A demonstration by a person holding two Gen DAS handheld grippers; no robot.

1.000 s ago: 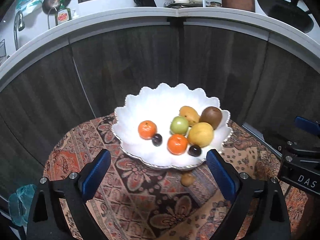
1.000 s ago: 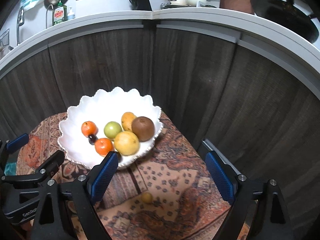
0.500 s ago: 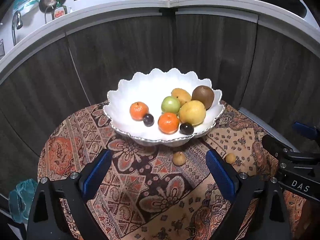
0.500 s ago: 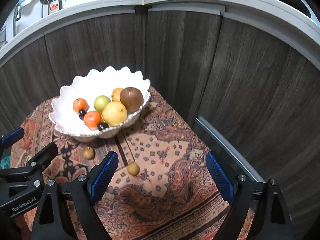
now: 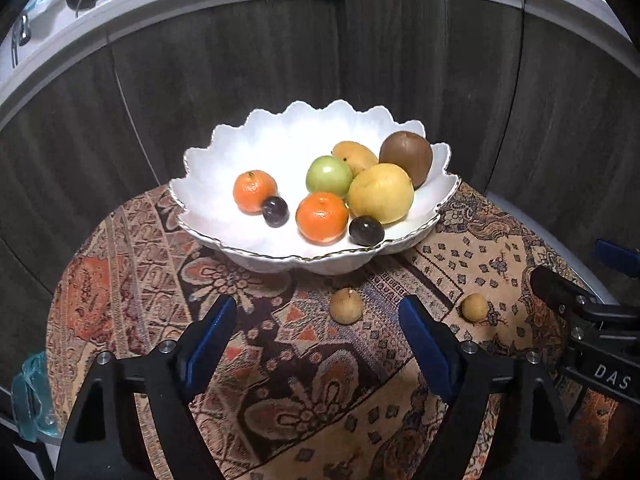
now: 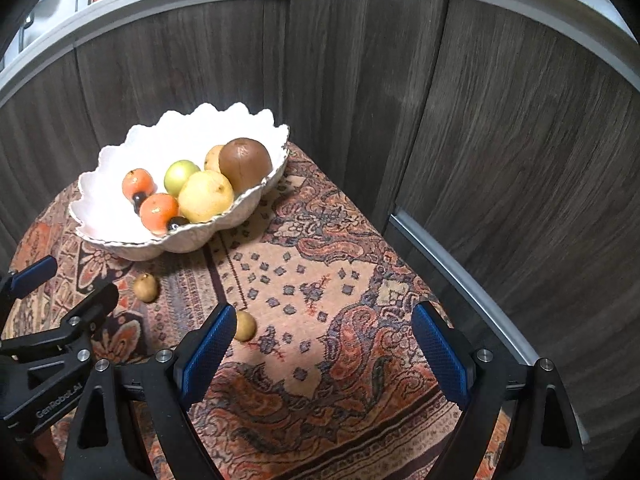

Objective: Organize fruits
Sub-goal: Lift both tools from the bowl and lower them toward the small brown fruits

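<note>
Nearest, the left gripper point(image 5: 316, 336) hangs unclenched over the woven patterned cloth point(image 5: 280, 380), its ribbed blue jaws having just been narrowing with nothing between them, while the right gripper point(image 6: 324, 344) stands wide and empty above bare cloth that runs clear to the table's rounded edge. Just beyond lie two small tan round fruits point(image 5: 346, 306) point(image 5: 475, 307), loose and apart on the cloth. Farther back sits the glossy white scalloped bowl point(image 5: 280, 136) of smooth oranges, dark plums and larger fruit, close before the dark wood-grain panels point(image 5: 432, 60).
</note>
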